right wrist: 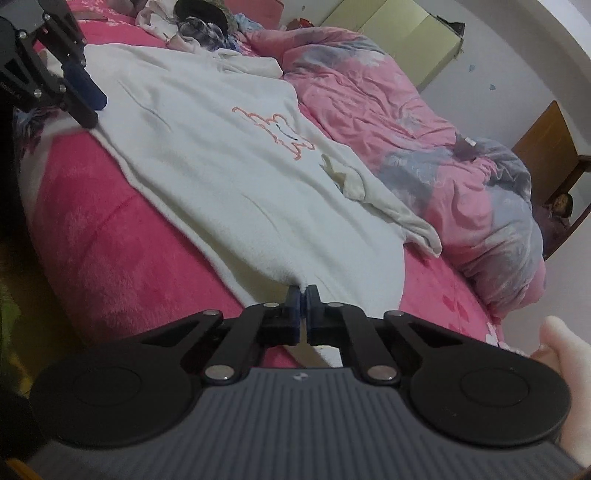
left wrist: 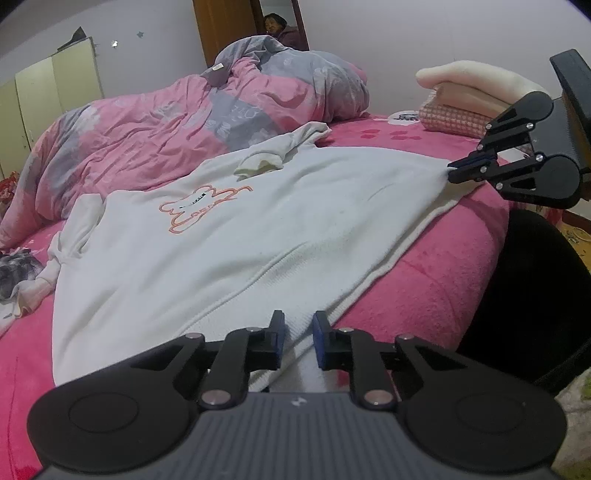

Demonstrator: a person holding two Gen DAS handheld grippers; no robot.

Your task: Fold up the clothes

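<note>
A: Where does the garment lie, read from left to right?

B: The white sweatshirt lies spread, print upward, on the pink bed cover, its near edge at the bed's edge. The left gripper sits at that edge with jaws spread, cloth between them but not pinched. The right gripper has its jaws pressed together on a corner of the same edge.

A: What could go wrong?

B: Only one corner is held, so a lift would likely drag the cloth askew. One sleeve lies bunched on the body and could be folded in crooked.

A: And the surface and room?

B: The cover is plush and probably clings to the fabric. A rumpled pink-and-grey duvet crowds the far side. A stack of folded bedding lies at the right, and pale cupboards and a wooden door stand behind.
</note>
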